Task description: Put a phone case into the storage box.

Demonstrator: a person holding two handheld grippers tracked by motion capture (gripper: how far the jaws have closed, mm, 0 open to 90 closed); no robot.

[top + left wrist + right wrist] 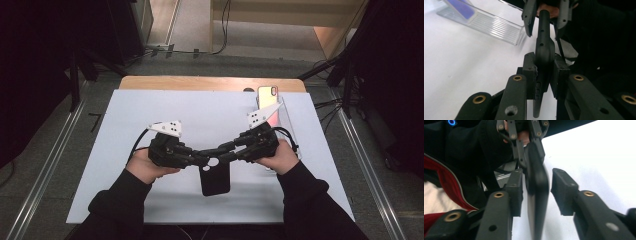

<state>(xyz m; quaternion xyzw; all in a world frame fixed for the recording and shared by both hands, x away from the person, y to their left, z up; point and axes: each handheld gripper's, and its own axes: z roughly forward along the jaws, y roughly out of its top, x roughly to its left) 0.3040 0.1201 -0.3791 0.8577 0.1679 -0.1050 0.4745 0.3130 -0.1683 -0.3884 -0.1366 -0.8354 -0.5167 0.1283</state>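
Observation:
A black phone case point(215, 181) hangs upright over the white mat, gripped at its top edge. My left gripper point(204, 159) is shut on it, and in the left gripper view both pads press on the case point(545, 50) inside my left gripper point(544, 65). My right gripper point(224, 150) faces it from the other side. In the right gripper view the case point(537, 195) stands between the jaws of my right gripper point(537, 188). The right pad is clearly off the case and the left pad is just beside it, so this gripper is open.
A phone point(267, 99) with a shiny pink back leans on a clear plastic stand point(286, 125) at the mat's far right. The same stand point(494, 25) appears in the left gripper view. The white mat point(150, 110) covers a wooden table. Metal rails run along both sides.

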